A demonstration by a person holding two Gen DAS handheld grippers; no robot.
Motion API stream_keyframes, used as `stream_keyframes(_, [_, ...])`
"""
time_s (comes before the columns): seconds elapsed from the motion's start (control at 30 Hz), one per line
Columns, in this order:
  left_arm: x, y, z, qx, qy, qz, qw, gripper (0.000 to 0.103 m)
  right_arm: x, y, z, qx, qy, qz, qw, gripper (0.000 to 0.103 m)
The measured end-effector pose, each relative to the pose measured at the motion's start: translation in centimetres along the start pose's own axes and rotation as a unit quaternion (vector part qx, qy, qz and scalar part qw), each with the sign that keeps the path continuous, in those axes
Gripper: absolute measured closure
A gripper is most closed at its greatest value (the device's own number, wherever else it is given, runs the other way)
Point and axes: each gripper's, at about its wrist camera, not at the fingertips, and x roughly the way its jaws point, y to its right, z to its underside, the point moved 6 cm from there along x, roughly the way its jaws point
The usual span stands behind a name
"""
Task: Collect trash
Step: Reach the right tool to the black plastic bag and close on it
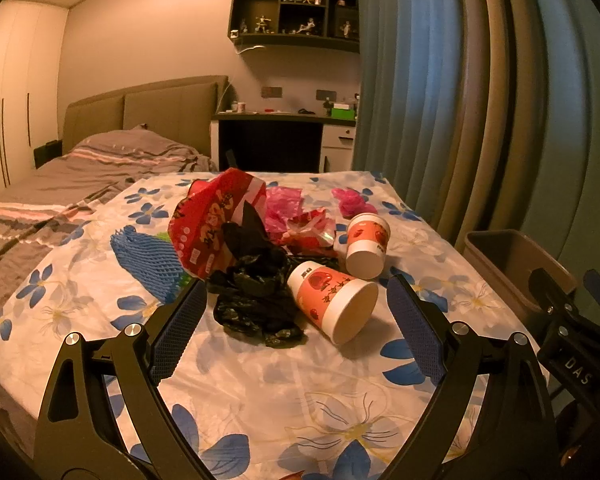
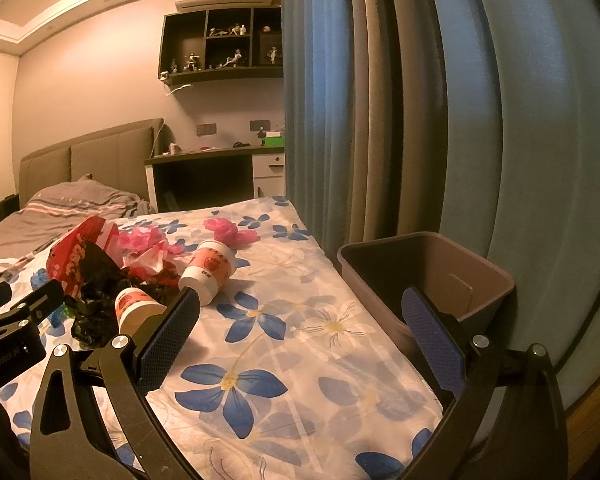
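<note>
1. The bed (image 1: 260, 392), under a blue-flowered sheet, fills most of the space; its near half is bare cloth, open between the rubbish and the near edge.
2. The blue curtain (image 2: 500, 120) hangs close along the bed's far side edge, leaving only a narrow strip there.
3. The bin (image 2: 480, 276) stands in that strip, just beside the bed's edge, mouth open and upward; its base is hidden behind the mattress and the gripper.
4. The left gripper (image 1: 296, 320) hovers over the bed with its jaws spread wide, holding nothing; the nearest cup and black bag lie just beyond its tips.
5. The right gripper (image 2: 304, 332) also stands wide apart and empty, one finger over the sheet, the other in front of the bin's rim.
6. The rubbish sits mid-bed in one heap: a red snack wrapper (image 1: 208, 224) standing tallest, crumpled black bag (image 1: 252, 292) in front, pink plastic (image 1: 284, 204) behind.
7. A blue foam net (image 1: 144, 256) lies on the wrapper's other side from the bin, partly covered.
8. Two paper cups lie tipped: the near cup (image 1: 332, 300) touching the black bag, the far cup (image 1: 366, 244) just behind it.
9. The wrapper's printing is too blurred to read.
</note>
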Motion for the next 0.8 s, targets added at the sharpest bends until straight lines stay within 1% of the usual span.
stream_keyframes(0.13, [-0.1, 0.3, 0.1, -0.004, 0.003, 0.0, 1.0, 0.013, 0.1, -0.3, -0.1, -0.001, 0.002, -0.009, 1.0, 0.005])
stream_keyframes(0.27, [0.0, -0.9, 0.3, -0.015, 0.008, -0.011, 0.9998, 0.013, 0.4, -1.4, 0.2, -0.004, 0.002, -0.027, 1.0, 0.005])
stream_keyframes(0.37, [0.1, -2.3, 0.4, -0.032, 0.009, -0.027, 0.9991, 0.016, 1.1, -3.4, 0.8, -0.008, -0.013, -0.06, 0.998, 0.005])
stream_keyframes(0.47, [0.3, -4.2, 0.5, -0.047, 0.007, -0.05, 0.9976, 0.019, 1.7, -5.0, 1.5, -0.016, -0.027, -0.083, 0.996, 0.011])
stream_keyframes(0.57, [0.8, -6.3, 0.7, -0.066, 0.002, -0.071, 0.9953, 0.025, 2.4, -7.7, 1.9, -0.021, -0.045, -0.127, 0.991, 0.013])
stream_keyframes(0.6, [1.0, -6.9, 0.7, -0.072, 0.0, -0.077, 0.9945, 0.027, 2.8, -9.2, 1.9, -0.025, -0.05, -0.148, 0.987, 0.014])
stream_keyframes(0.63, [1.0, -7.9, 0.8, -0.079, -0.002, -0.083, 0.9934, 0.028, 2.9, -10.1, 2.0, -0.03, -0.053, -0.16, 0.985, 0.018])
stream_keyframes(0.67, [1.0, -8.3, 0.8, -0.085, -0.003, -0.089, 0.9924, 0.029, 3.1, -10.9, 2.0, -0.033, -0.056, -0.17, 0.983, 0.022])
stream_keyframes(0.7, [1.0, -9.1, 0.8, -0.09, -0.003, -0.093, 0.9916, 0.03, 3.5, -12.4, 2.0, -0.041, -0.061, -0.187, 0.98, 0.025])
stream_keyframes(0.77, [0.9, -10.6, 0.9, -0.094, 0.0, -0.103, 0.9902, 0.03, 4.5, -15.1, 2.1, -0.059, -0.067, -0.212, 0.973, 0.025])
stream_keyframes(0.8, [0.9, -11.0, 0.9, -0.095, 0.0, -0.107, 0.9897, 0.03, 5.1, -16.2, 2.2, -0.069, -0.07, -0.22, 0.971, 0.027])
